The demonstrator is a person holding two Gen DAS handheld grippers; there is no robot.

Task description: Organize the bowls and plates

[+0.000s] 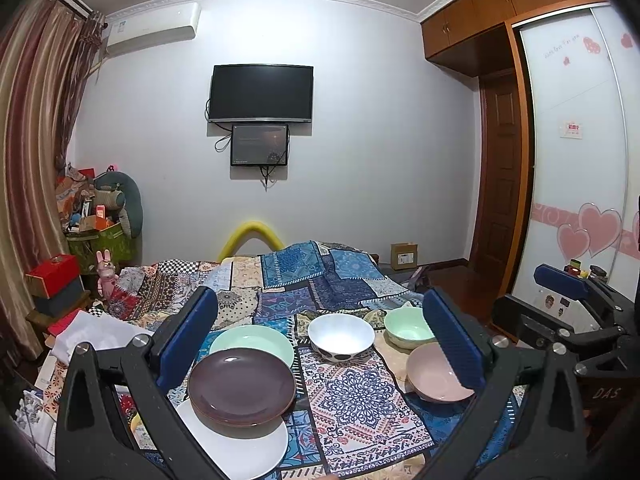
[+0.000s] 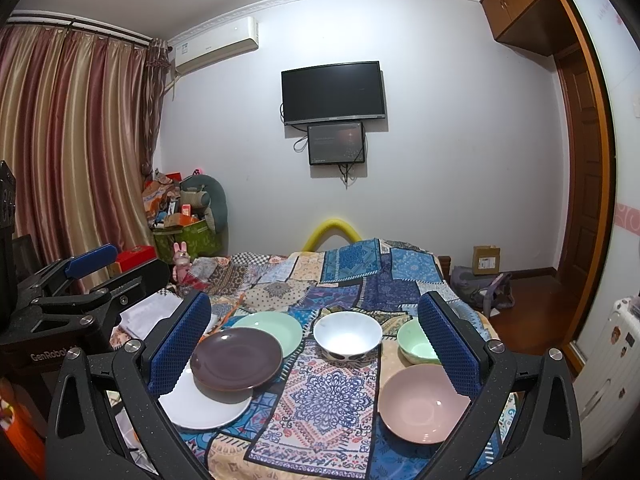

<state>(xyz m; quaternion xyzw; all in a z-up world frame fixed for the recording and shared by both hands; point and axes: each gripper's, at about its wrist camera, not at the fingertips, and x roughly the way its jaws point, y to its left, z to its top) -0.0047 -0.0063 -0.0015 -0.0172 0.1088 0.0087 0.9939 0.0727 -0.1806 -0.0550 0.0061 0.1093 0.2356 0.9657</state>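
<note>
Both grippers, left gripper (image 1: 320,344) and right gripper (image 2: 316,344), hover above the patchwork cloth (image 2: 332,396) with fingers spread wide and holding nothing. On the left, a brown plate (image 2: 236,358) rests on a white plate (image 2: 204,408), overlapping a green plate (image 2: 276,328) behind. A white bowl (image 2: 347,334) stands in the middle; a green bowl (image 2: 416,344) and pink bowl (image 2: 420,404) stand at the right.

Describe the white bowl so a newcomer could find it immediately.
On the patchwork cloth below the wall-mounted television, three bowls sit right of the plates. The white bowl is farthest back, with dark spots outside, unlike the plain green bowl and pink bowl.
</note>
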